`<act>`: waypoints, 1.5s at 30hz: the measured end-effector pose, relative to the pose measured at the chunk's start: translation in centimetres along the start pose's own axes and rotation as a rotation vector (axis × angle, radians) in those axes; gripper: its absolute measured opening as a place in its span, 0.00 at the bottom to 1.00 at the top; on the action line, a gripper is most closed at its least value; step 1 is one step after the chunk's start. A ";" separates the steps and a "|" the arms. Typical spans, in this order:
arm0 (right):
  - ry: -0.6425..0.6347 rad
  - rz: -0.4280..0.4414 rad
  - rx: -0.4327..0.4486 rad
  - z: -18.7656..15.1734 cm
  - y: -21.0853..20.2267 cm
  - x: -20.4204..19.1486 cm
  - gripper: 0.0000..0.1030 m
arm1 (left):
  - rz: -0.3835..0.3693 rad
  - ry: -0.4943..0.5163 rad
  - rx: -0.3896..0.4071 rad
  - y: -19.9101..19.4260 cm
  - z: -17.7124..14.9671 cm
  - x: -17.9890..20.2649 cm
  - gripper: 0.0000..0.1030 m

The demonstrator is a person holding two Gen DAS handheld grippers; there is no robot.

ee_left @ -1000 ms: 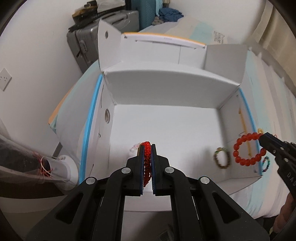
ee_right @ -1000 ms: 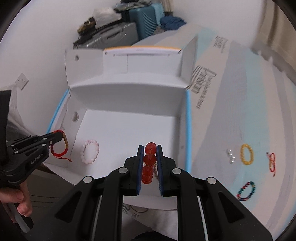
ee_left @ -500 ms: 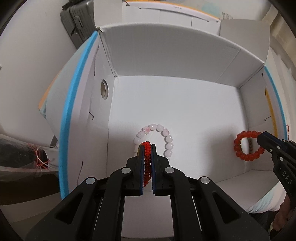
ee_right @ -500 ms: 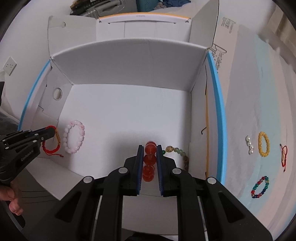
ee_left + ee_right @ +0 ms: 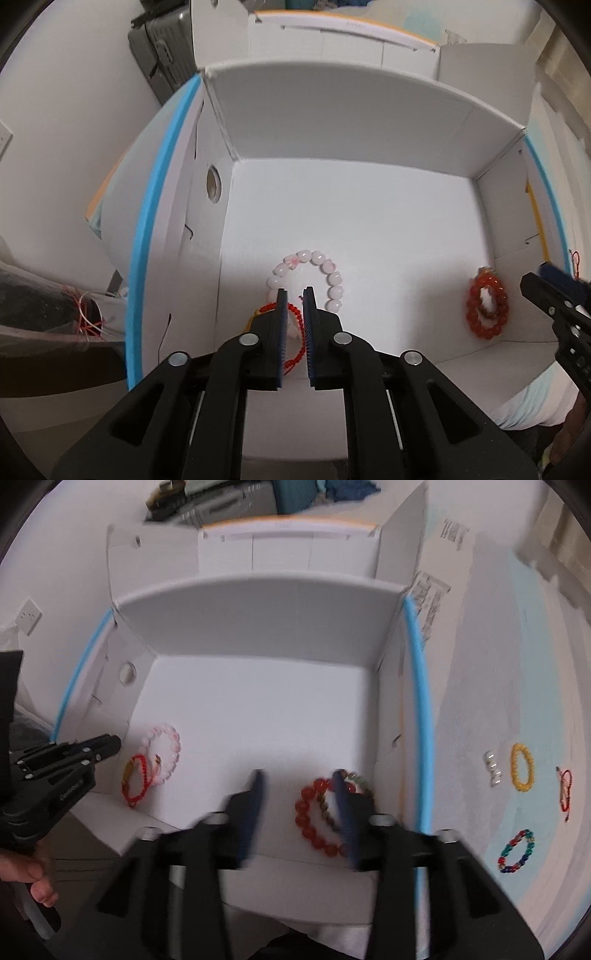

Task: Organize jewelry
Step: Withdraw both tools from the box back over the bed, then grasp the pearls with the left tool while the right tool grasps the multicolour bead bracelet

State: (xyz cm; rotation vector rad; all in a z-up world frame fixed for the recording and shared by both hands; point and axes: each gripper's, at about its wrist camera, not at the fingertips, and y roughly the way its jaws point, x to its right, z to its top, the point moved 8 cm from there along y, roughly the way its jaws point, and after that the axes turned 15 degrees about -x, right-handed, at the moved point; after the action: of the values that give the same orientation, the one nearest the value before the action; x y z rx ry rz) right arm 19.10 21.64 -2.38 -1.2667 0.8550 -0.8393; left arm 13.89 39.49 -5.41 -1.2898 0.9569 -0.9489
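An open white cardboard box holds the jewelry. My left gripper is open above the box floor; the red cord bracelet lies under its jaws beside a pink bead bracelet. My right gripper is wide open and blurred over the box; the big red bead bracelet lies on the floor over a green-brown bead bracelet.
On the pale blue bed cover right of the box lie a yellow bracelet, white beads, a thin red cord bracelet and a multicolour bead bracelet. Suitcases stand behind the box.
Both grippers opened and let go: the red cord bracelet dropped beside the pink one, the red bead bracelet dropped onto the green-brown one. The right gripper is lifting back.
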 end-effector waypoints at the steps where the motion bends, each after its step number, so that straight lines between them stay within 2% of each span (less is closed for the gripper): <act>1: -0.001 0.002 0.020 0.0 -0.7 0.2 0.48 | -0.003 0.002 0.012 -0.5 0.0 0.2 0.17; 6: 0.020 -0.028 0.089 -0.6 -4.4 3.4 0.61 | -0.016 0.026 0.082 -3.3 -0.1 2.8 0.36; 10: 0.069 -0.053 0.125 -1.4 -6.7 7.4 0.66 | -0.021 0.054 0.128 -5.3 0.0 5.7 0.48; 12: 0.100 -0.061 0.136 -2.0 -7.7 9.7 0.70 | -0.018 0.070 0.147 -6.2 0.0 7.5 0.58; 16: 0.158 -0.076 0.144 -3.5 -8.8 14.1 0.71 | -0.040 0.114 0.173 -7.4 -0.2 11.8 0.63; 17: 0.174 -0.080 0.143 -4.0 -9.0 15.3 0.71 | -0.046 0.126 0.182 -7.7 -0.2 13.1 0.68; 21: 0.221 -0.096 0.139 -6.0 -9.4 19.1 0.75 | -0.065 0.178 0.201 -8.2 -0.4 18.1 0.78; 23: 0.250 -0.103 0.135 -7.0 -9.5 21.2 0.75 | -0.075 0.207 0.210 -8.3 -0.3 20.8 0.79; 27: 0.296 -0.102 0.127 -8.5 -9.2 24.5 0.76 | -0.086 0.259 0.213 -8.1 -0.3 25.4 0.88; 34: 0.363 -0.101 0.097 -10.8 -7.6 29.6 0.82 | -0.089 0.318 0.187 -6.0 0.1 31.7 0.92; 41: 0.419 -0.083 0.044 -12.6 -4.2 32.7 0.82 | -0.058 0.394 0.139 -1.0 1.4 37.1 0.94; 45: 0.428 -0.077 0.015 -13.2 -1.8 33.6 0.82 | -0.039 0.419 0.119 2.1 2.4 38.8 0.94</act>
State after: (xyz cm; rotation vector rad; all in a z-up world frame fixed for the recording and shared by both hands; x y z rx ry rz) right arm 22.26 -14.35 -4.32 -1.1282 1.1402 -1.2017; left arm 28.83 3.74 -8.85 -1.0307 1.1779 -1.3182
